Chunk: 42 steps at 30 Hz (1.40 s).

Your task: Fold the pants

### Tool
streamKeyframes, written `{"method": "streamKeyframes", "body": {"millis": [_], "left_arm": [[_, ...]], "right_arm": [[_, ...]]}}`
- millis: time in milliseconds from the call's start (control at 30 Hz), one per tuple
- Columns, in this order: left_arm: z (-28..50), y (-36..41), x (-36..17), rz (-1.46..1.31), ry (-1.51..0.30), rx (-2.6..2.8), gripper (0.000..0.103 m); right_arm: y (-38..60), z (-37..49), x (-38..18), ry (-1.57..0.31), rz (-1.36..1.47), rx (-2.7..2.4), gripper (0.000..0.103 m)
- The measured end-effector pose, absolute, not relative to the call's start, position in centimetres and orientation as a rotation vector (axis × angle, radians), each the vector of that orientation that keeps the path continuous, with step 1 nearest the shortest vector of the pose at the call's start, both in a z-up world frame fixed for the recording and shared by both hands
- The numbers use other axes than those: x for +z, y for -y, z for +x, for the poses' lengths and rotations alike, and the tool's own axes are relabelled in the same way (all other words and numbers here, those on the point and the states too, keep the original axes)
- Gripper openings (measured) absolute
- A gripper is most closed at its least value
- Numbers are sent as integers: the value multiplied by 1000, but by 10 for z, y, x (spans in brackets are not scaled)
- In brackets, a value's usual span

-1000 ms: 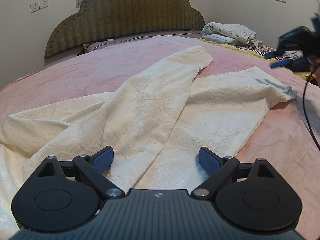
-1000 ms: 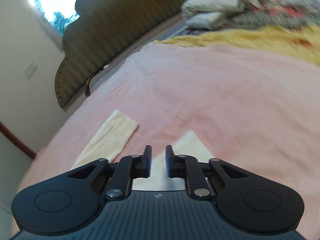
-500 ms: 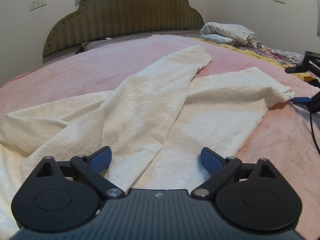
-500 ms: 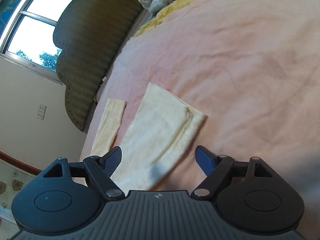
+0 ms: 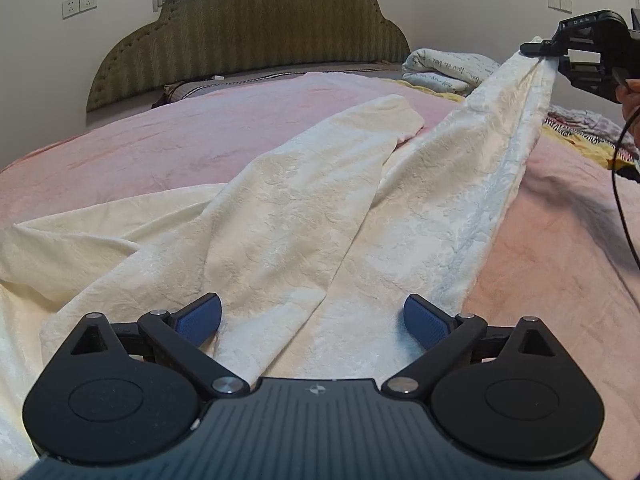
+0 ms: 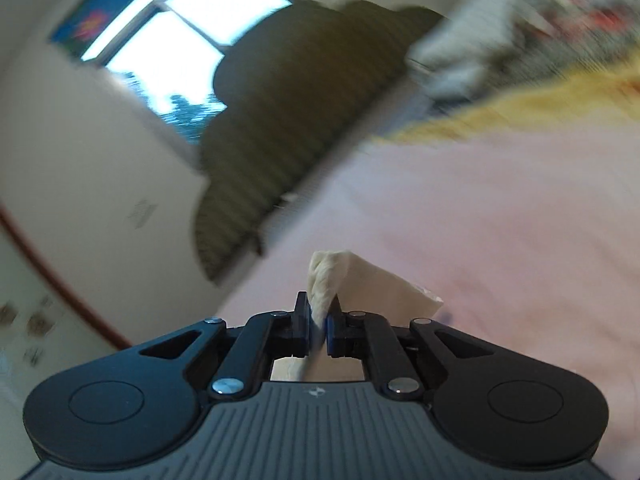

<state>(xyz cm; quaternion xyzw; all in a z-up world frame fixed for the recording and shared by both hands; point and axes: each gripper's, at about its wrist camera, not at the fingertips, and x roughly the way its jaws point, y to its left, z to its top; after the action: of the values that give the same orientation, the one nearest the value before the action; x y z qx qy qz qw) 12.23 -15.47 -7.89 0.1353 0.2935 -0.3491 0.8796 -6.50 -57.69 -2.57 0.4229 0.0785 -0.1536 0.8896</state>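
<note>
Your right hand-held gripper (image 6: 318,322) has just closed, and its jaws are clamped on the hem of one leg of the cream pants (image 5: 280,216). A bunched tuft of that fabric sticks up past the pads in the right wrist view, which is motion-blurred.

From the left wrist view, that leg rises off the pink bedspread (image 5: 160,140) in a taut ridge up to the right hand-held gripper (image 5: 538,49) at the upper right. The other leg lies flat and crosses toward the middle of the bed, hem pointing at the green headboard (image 5: 248,32). The waist end of the pants spreads out near you and to the left.

Your left hand-held gripper (image 5: 312,320) hovers low over the near part of the pants, jaws wide apart, blue pads (image 5: 200,320) on either side of the cloth and gripping nothing.

Folded bedding (image 5: 444,68) sits by the headboard at right, with a yellow blanket (image 5: 580,144) beside it.
</note>
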Motion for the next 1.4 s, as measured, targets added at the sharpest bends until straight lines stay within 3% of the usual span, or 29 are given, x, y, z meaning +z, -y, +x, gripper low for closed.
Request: {"method": "streamKeyframes", "body": {"millis": [100, 233, 300, 433, 533, 667, 767, 967, 1067, 1233, 1400], "left_arm": [[121, 157, -79, 302, -612, -722, 101], [121, 158, -80, 308, -615, -723, 102], [122, 157, -80, 307, -617, -725, 102], [123, 157, -80, 305, -619, -726, 103], [124, 157, -79, 307, -619, -726, 103], [124, 158, -79, 307, -620, -726, 103], [124, 158, -79, 308, -620, -726, 103], [124, 158, -80, 305, -622, -727, 103], [124, 158, -80, 305, -622, -726, 103], [124, 158, -80, 305, -622, -726, 103], [124, 158, -80, 305, -622, -726, 103]], "right_arm": [[571, -62, -25, -249, 798, -400, 8], [585, -89, -108, -459, 974, -567, 13], [582, -103, -126, -458, 1017, -564, 14], [574, -114, -89, -424, 826, -804, 39], [555, -102, -55, -347, 578, -829, 38], [551, -31, -73, -544, 681, -377, 41], [549, 27, -107, -748, 573, -349, 42], [549, 75, -88, -731, 412, -519, 46], [545, 80, -86, -613, 687, -282, 52], [541, 89, -137, -612, 1154, -103, 54], [537, 92, -150, -497, 1247, -136, 52]]}}
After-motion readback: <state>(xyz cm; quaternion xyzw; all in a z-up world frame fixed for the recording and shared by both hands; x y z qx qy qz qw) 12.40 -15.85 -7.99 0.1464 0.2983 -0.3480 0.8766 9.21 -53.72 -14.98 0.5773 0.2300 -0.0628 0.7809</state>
